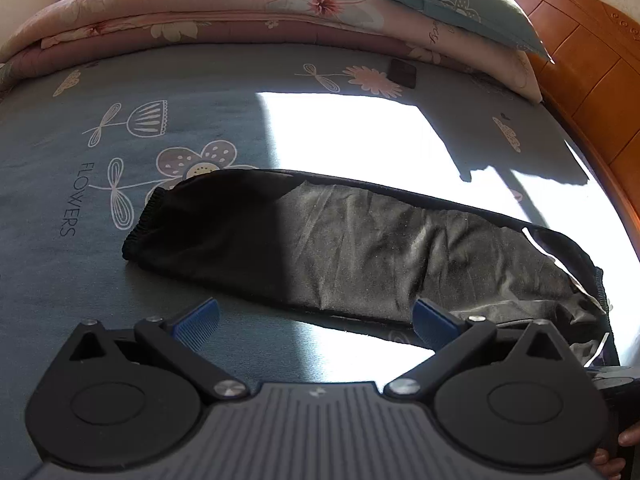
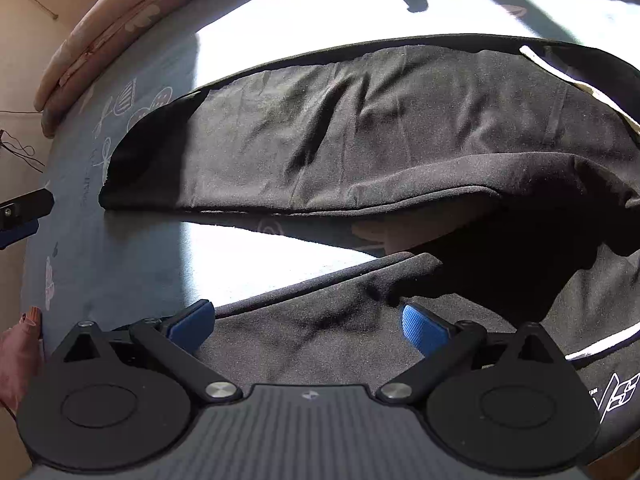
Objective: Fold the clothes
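Lying flat on the blue sheet (image 1: 48, 184), the black pants (image 1: 340, 240) stretched from 9 to 3 o'clock, half in sun. Left gripper (image 1: 316, 320) hung wide apart just short of them, gripping nothing. Right gripper (image 2: 308, 320) hovered spread over the near leg (image 2: 320, 320).

trousers (image 1: 340, 248) on bed sheet (image 1: 60, 152) | quilt (image 1: 160, 20), pillow (image 1: 448, 0) behind
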Action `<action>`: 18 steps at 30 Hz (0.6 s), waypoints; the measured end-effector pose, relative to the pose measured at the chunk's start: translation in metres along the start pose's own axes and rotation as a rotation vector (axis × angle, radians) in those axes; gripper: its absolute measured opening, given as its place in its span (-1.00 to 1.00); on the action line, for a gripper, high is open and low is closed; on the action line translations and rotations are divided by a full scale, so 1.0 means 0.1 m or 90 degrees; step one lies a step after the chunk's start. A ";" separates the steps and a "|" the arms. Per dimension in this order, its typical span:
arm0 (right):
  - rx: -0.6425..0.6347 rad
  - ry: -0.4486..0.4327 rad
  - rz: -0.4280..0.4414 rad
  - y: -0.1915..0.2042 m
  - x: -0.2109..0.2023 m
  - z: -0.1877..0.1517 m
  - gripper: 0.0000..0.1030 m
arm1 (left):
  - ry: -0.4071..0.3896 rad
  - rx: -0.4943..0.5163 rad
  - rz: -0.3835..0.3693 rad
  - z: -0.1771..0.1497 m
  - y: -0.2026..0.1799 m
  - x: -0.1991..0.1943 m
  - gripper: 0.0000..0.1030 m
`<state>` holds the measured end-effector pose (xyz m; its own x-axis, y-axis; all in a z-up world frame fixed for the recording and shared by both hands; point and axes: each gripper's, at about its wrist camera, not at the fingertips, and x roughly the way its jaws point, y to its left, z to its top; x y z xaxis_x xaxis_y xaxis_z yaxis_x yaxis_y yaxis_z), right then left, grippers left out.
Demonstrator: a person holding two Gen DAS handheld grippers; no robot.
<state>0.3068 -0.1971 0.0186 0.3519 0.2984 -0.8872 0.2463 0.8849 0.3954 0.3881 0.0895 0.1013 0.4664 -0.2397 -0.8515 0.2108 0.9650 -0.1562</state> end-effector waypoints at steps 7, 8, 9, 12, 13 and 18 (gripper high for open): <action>0.039 0.026 0.019 -0.09 0.20 -0.21 0.98 | -0.001 0.025 0.064 0.27 0.36 0.52 0.65; 0.039 0.030 0.020 -0.08 0.21 -0.25 0.98 | -0.017 0.019 0.084 0.34 0.51 0.58 0.50; 0.039 0.033 0.020 -0.07 0.23 -0.30 0.98 | -0.030 0.011 0.101 0.41 0.65 0.63 0.42; 0.028 0.026 -0.001 0.00 0.23 -0.38 0.98 | -0.075 -0.024 0.141 0.61 1.13 0.80 0.30; 0.025 0.022 -0.006 0.02 0.23 -0.41 0.98 | -0.089 -0.030 0.154 0.68 1.29 0.87 0.21; 0.043 0.023 -0.013 0.16 0.33 -0.39 0.98 | -0.085 0.000 0.159 0.86 1.73 1.30 -0.11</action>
<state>0.2873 -0.1586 -0.0140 0.3135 0.2947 -0.9027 0.3138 0.8651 0.3914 0.5595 0.2155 0.0064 0.6129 -0.0062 -0.7902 0.0755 0.9959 0.0507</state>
